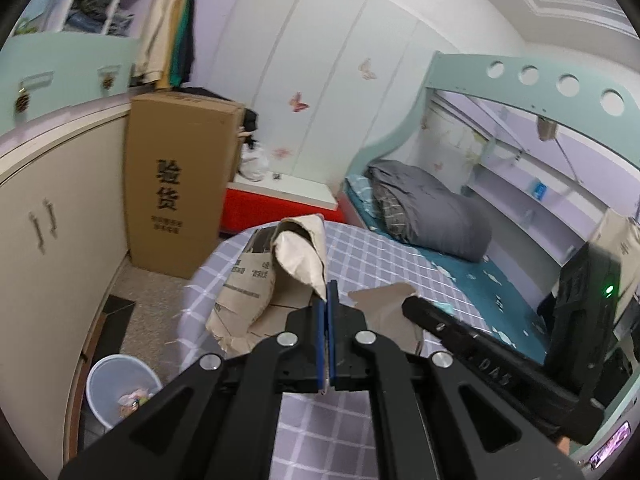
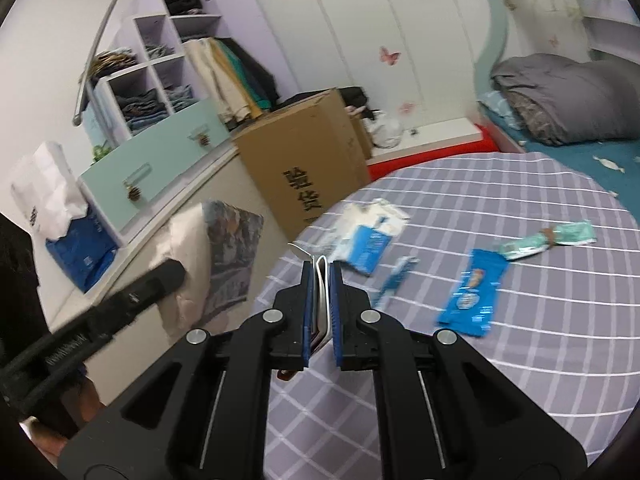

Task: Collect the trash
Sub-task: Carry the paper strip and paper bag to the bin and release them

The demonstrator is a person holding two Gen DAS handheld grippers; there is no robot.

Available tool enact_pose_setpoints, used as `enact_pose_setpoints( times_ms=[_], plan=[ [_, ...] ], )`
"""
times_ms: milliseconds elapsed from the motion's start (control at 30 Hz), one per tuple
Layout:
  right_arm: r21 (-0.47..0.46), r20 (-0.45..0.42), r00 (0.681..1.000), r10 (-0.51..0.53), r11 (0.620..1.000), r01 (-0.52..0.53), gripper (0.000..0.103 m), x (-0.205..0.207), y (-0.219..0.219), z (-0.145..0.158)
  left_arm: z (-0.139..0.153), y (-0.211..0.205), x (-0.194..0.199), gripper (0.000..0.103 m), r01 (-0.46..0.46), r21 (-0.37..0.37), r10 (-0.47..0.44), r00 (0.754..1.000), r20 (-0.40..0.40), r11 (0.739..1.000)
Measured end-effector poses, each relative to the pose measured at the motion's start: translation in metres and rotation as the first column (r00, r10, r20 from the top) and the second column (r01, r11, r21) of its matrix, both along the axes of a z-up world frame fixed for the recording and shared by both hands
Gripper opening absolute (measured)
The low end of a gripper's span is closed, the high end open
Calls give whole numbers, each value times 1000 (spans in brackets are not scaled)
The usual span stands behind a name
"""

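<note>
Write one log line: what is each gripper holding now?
left gripper: shut on paper bag | right gripper: shut on wrapper | blue wrapper: on table

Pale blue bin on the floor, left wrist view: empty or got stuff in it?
Not empty. The pale blue plastic bin stands upright and open-topped, with a small heap of crumpled wrappers at its bottom; most of its inside is unfilled.
</note>
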State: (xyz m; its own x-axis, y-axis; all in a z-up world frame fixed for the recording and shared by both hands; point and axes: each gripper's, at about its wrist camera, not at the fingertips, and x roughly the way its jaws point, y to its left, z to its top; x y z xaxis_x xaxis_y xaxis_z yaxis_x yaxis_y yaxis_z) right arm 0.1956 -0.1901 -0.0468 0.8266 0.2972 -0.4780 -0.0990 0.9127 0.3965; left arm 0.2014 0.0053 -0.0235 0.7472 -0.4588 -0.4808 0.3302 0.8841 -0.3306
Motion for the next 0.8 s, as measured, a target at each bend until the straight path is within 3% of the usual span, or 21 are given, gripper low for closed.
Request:
enact_pose_setpoints(
  times_ms=[200, 400, 800],
  plan=[
    [-18, -8, 995, 104, 994, -104, 8, 20, 56, 4, -19, 58, 3, 1, -93, -3, 93, 995, -39, 996],
    [-30, -29, 977, 213, 976, -214, 8, 39, 123, -4, -44, 128, 7, 1, -213, -23, 210, 973, -95, 977],
    [-85, -130, 924, 359, 925, -371, 8, 89, 251, -57, -119, 244, 34, 1, -398, -12, 383, 891, -246, 918]
  ],
)
